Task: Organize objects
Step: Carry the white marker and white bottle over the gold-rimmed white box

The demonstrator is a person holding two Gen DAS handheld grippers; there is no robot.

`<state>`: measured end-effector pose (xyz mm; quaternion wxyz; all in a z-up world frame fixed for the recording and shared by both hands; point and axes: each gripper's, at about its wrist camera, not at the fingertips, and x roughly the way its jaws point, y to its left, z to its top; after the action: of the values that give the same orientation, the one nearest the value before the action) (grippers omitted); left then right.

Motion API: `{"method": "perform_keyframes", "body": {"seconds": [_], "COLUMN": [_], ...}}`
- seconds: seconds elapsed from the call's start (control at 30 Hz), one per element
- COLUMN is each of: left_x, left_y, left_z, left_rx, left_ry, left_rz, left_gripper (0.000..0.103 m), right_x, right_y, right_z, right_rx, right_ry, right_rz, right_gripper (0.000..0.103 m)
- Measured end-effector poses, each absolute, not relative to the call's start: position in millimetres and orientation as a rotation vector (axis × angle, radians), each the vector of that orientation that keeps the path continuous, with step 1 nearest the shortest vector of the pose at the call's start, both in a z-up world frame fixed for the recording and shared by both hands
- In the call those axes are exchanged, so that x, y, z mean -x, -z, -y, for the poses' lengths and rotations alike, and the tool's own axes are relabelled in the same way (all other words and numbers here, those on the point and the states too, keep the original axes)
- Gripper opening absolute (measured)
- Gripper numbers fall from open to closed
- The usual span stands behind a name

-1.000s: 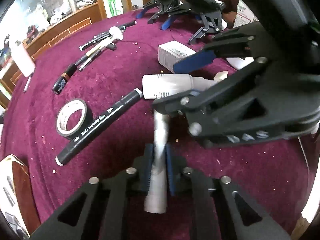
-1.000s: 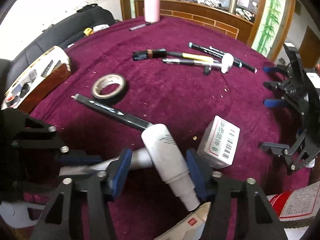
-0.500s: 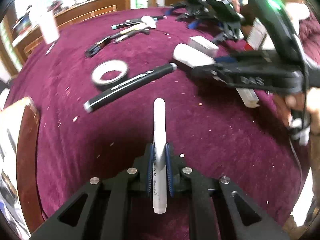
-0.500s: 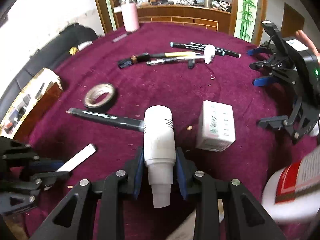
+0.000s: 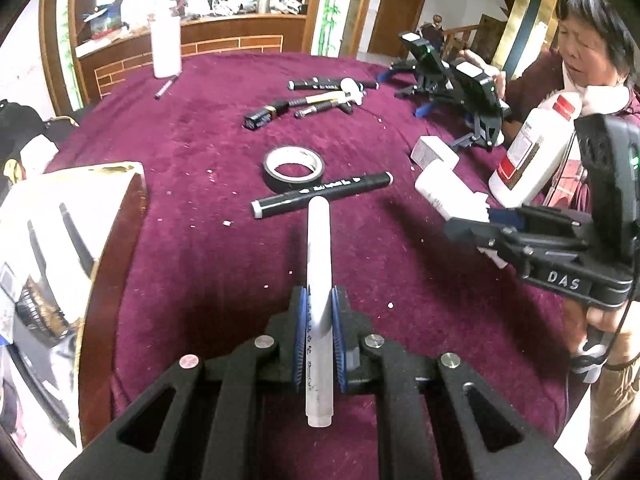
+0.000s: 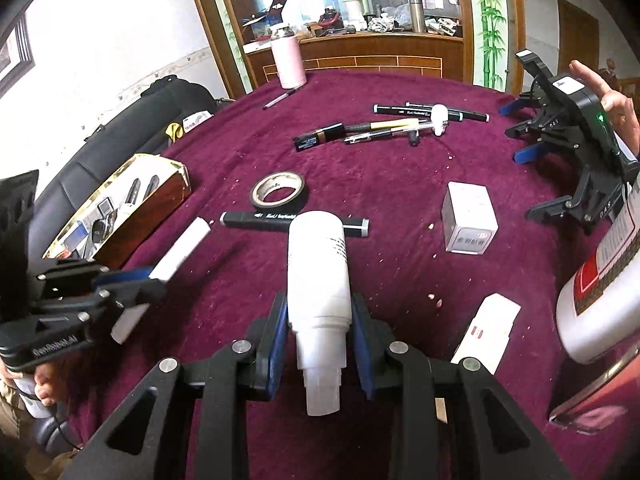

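My left gripper [image 5: 319, 320] is shut on a slim white tube [image 5: 319, 248] and holds it above the maroon tablecloth [image 5: 200, 152]. It also shows in the right wrist view [image 6: 132, 280], at the left, with the tube [image 6: 180, 248]. My right gripper [image 6: 320, 320] is shut on a white bottle [image 6: 318, 268], held off the table; in the left wrist view this gripper [image 5: 480, 220] and bottle [image 5: 444, 192] are at the right. A wooden box [image 6: 120, 208] with several items inside lies at the left.
On the cloth lie a black marker [image 5: 324, 194], a tape roll [image 5: 293, 168], a small white box [image 6: 469, 222], a flat white pack [image 6: 486, 330] and a cluster of pens and tools [image 6: 384, 126]. A large white bottle [image 5: 532, 148] and spare grippers [image 6: 572, 136] are at the right. A person [image 5: 588, 40] is there.
Both grippers have lifted their objects off the cloth and drawn back. The right gripper closed on the white bottle; the left kept its hold on the tube.
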<state>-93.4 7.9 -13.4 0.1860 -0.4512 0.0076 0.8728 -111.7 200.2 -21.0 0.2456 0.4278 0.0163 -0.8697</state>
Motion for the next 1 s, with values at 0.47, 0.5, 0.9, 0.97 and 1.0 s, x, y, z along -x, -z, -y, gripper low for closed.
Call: {"method": "perform_keyframes", "body": {"seconds": [0.47, 0.5, 0.9, 0.97, 1.0], "left_x": [72.0, 70.0, 59.5, 59.7, 60.0], "left_y": [-11.5, -12.7, -16.6, -15.6, -15.1], "left_z": [23.5, 27.0, 57.1, 58.8, 59.3], "left_rx": [1.227, 1.223, 1.219, 1.223, 1.225], "left_ry": [-2.545, -2.557, -2.618, -2.618, -2.621], "left_rz": [0.037, 0.041, 0.078, 0.082, 0.086], "left_gripper": [0.012, 0.012, 0.012, 0.012, 0.012], "right_x": [98.8, 96.9, 89.8, 89.4, 89.7], "right_y": [15.3, 14.1, 17.6, 17.9, 18.3], "right_z": [-185.4, -182.0, -152.3, -151.4, -151.1], "right_rx": [-1.155, -1.149, -1.148, -1.147, -1.149], "right_ry": [2.373, 2.368, 2.321, 2.319, 2.317], "right_rz": [-0.043, -0.047, -0.098, -0.098, -0.098], "right_gripper": [0.032, 0.032, 0.032, 0.032, 0.032]}}
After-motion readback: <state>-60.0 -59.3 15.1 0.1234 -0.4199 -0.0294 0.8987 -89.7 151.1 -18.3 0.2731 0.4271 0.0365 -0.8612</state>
